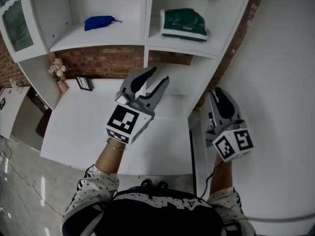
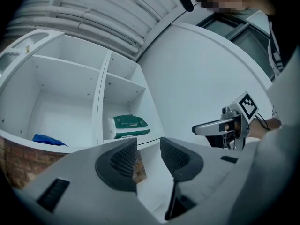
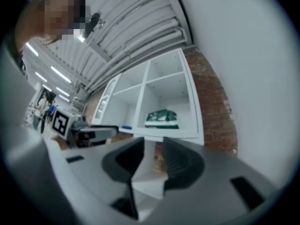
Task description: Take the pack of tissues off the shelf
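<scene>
Tissue pack, green-and-white soft plastic, lies flat in the right compartment of the white shelf unit, on the far side.

Near: black-fingered left gripper and right gripper are held up by the white bench. Fingers of both are spread, with nothing between them.

Risks, as judged:
- The soft wrap may crumple or slip if pinched at one corner.
- Fingers may knock the divider on entry.
- The blue cloth-like item in the left compartment is a wrong target.

Pack sits well apart from both sets of fingers, far ahead, roughly between their lines.
</scene>
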A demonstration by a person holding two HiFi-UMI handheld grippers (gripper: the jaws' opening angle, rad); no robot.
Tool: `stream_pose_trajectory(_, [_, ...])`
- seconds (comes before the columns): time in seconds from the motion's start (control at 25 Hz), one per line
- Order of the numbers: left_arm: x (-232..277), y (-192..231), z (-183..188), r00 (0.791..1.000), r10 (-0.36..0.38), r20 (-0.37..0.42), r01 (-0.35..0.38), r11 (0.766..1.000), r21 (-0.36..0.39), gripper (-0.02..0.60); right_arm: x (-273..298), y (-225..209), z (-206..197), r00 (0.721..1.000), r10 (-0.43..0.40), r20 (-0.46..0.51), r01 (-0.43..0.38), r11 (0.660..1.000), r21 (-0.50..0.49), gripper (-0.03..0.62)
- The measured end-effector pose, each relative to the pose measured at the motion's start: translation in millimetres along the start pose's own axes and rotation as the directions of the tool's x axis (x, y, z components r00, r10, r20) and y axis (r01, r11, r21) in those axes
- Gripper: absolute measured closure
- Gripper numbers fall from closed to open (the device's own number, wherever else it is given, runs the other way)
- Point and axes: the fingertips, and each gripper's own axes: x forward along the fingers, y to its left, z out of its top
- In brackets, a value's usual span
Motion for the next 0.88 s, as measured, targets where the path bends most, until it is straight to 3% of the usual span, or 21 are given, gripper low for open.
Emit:
stream_pose_trajectory(0.48, [45,41,21,0.995,0.098,-0.034,-0.096,0.993,0.062,0.382,53,-33,34,0.996,0.082,0.046,-0.079,0.995,-0.054,0.452])
stream_pose_trajectory(0.88, [80,71,21,0.979,0.179,-0.099,-0.173,0.983,0.067,0.371,99,-53,58,0.996,0.077,0.035,-0.073,0.992,-0.105,0.433])
